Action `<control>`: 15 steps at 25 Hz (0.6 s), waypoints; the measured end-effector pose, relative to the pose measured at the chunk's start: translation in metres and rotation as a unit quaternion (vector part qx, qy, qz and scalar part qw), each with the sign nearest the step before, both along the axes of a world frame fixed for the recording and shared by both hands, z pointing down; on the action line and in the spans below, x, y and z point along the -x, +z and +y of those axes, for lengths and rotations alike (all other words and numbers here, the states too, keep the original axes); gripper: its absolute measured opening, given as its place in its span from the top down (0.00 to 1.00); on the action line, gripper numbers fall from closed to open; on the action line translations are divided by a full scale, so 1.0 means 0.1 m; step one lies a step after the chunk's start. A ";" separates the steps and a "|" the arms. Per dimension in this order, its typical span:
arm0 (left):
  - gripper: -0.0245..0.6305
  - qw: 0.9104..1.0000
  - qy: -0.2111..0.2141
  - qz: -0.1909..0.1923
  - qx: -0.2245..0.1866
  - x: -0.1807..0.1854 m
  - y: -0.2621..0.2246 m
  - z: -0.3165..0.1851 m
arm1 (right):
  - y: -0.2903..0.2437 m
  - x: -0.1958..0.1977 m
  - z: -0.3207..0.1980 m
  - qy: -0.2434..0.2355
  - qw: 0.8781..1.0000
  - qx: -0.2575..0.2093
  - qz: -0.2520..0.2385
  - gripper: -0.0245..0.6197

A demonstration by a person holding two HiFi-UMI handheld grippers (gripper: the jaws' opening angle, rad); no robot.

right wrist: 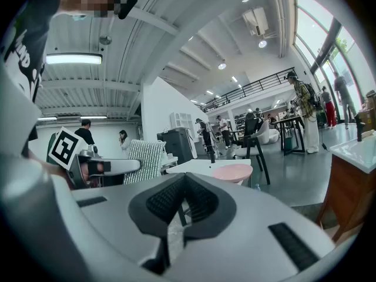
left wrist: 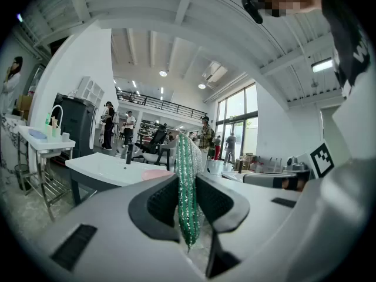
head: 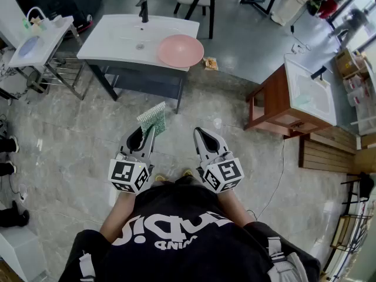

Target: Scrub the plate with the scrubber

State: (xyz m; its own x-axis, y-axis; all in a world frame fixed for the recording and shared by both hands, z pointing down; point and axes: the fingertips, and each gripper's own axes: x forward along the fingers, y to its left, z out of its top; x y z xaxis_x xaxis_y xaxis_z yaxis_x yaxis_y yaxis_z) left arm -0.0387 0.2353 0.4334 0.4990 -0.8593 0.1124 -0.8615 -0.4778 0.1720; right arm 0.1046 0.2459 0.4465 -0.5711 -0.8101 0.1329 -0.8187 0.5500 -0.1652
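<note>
A pink plate (head: 180, 50) rests on the right end of a white sink counter (head: 117, 40) well ahead of me; it shows small in the left gripper view (left wrist: 157, 174) and the right gripper view (right wrist: 232, 173). My left gripper (head: 150, 130) is shut on a green sparkly scrubber (head: 153, 118), which stands edge-on between the pads (left wrist: 187, 187). My right gripper (head: 197, 132) is shut and holds nothing (right wrist: 183, 181). Both grippers hang level in front of my body, far short of the counter.
A black tap (head: 143, 9) stands at the counter's back. A second white basin stand (head: 35, 40) is at far left, a wooden sink cabinet (head: 294, 101) at right. A small packet (head: 211, 64) lies on the stone floor. People stand in the hall beyond.
</note>
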 end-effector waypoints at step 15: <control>0.81 1.000 0.012 0.015 0.018 0.34 0.20 -0.16 | 0.11 0.23 -0.04 -0.005 0.998 0.024 -0.053 0.93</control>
